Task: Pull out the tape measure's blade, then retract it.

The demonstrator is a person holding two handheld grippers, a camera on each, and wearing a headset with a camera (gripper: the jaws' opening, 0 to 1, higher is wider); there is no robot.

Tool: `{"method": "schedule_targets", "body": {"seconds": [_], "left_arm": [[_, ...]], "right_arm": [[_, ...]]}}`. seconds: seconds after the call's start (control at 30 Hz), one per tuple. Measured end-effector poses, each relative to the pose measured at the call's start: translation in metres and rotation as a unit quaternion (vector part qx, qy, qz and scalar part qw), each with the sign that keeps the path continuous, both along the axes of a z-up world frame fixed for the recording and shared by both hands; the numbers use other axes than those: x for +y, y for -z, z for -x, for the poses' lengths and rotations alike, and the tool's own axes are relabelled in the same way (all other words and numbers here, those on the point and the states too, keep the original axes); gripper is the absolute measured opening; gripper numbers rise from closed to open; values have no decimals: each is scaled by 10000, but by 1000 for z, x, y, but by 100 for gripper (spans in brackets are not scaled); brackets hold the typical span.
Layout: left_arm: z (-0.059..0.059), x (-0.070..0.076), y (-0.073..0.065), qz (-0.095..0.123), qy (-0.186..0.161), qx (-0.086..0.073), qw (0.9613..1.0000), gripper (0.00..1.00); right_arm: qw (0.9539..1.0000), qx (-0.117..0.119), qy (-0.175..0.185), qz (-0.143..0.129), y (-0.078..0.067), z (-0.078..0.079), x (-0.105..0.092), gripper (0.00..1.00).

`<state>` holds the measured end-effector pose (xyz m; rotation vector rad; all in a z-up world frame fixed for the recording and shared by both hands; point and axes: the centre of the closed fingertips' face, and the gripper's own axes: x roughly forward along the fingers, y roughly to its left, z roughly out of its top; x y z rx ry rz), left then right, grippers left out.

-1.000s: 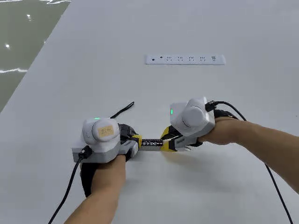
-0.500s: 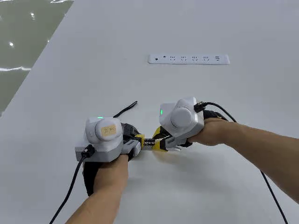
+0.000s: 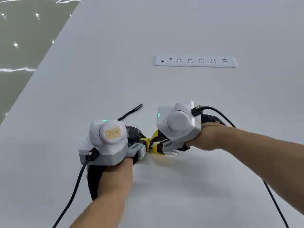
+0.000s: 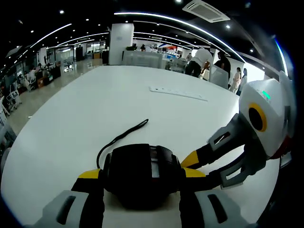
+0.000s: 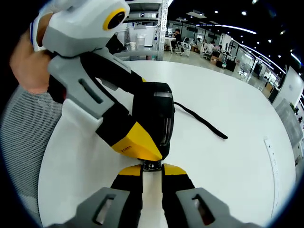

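Black tape measure [image 4: 140, 166], well in from the desk's [image 3: 118, 57] left edge, is clamped by the left gripper [image 4: 141, 176]; the right gripper [image 5: 152, 171] pinches its blade tip [image 5: 152, 166]. A power strip [image 3: 195, 61] lies farther back (the left gripper's yellow sticker [image 3: 112, 133] is illegible).

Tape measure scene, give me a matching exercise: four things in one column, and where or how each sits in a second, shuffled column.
1 tape measure
2 power strip
3 black strap
4 right gripper

A flat at the table's far side
B shut on the blade tip
C clamped in the left gripper
D lying loose on the table

Pairs: 1-C, 2-A, 3-D, 4-B
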<state>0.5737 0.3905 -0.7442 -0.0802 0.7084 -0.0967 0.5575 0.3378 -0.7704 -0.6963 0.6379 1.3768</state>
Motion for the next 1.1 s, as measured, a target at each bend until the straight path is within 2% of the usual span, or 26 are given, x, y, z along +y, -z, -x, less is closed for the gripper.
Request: {"method": "schedule_targets", "body": {"seconds": [0.47, 0.57, 0.73, 0.83, 1.0, 1.1], "left_arm": [[0, -1, -1, 29, 1, -28, 10000, 63], [0, -1, -1, 31, -3, -14, 10000, 64], [0, -1, 0, 80, 8, 72, 9999, 64], [0, -1, -1, 81, 28, 63, 9999, 64], [4, -1, -5, 10, 263, -28, 9996, 65], [4, -2, -8, 8, 447, -103, 9989, 68]], "right_arm": [[10000, -85, 26, -24, 0, -1, 2, 14], [9998, -196, -4, -20, 0, -1, 2, 15], [9997, -198, 139, -45, 1, -1, -4, 16], [9966, 48, 694, -437, -7, -5, -7, 21], [9963, 24, 746, -430, -8, -1, -20, 29], [9937, 2, 954, -581, -13, -2, -25, 30]]}}
